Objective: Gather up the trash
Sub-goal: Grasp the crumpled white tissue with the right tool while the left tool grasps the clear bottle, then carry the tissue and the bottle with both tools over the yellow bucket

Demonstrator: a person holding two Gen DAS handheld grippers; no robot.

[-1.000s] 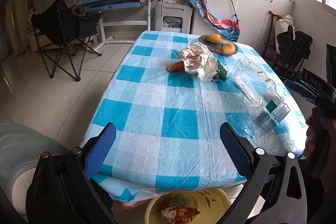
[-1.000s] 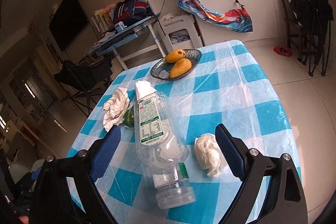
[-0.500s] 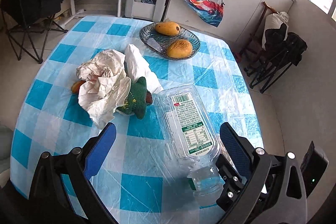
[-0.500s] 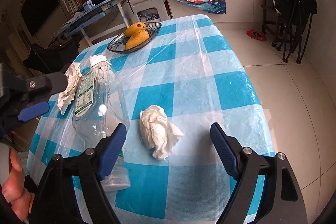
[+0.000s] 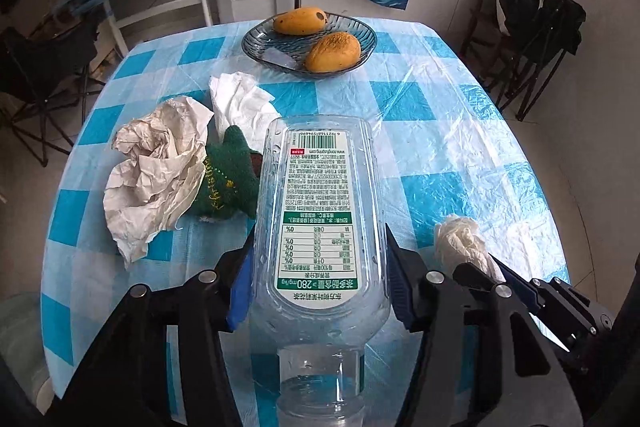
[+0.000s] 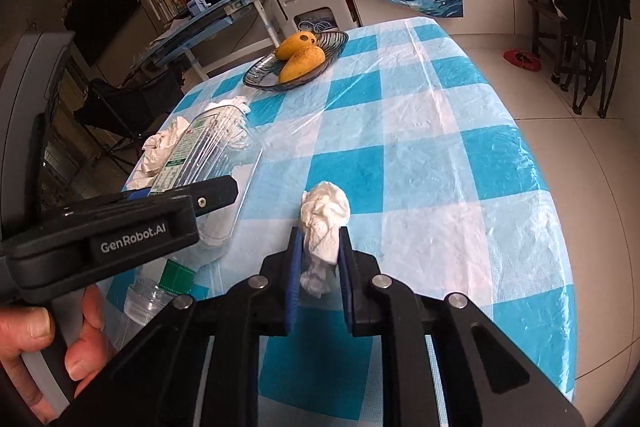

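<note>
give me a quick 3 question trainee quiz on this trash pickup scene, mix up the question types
1. True or false: the plastic bottle stands upright on the table.
2. Multiple choice: what sits between the jaws of the right gripper?
A. a mango
B. a crumpled white tissue
C. the green knitted toy
3. Fill in the blank: the glass dish at the far end of the table holds ___ mangoes.

Key
1. False: it lies on its side between the jaws of the left gripper, cap end toward the camera.
2. B: the pads pinch the tissue.
3. Two.
</note>
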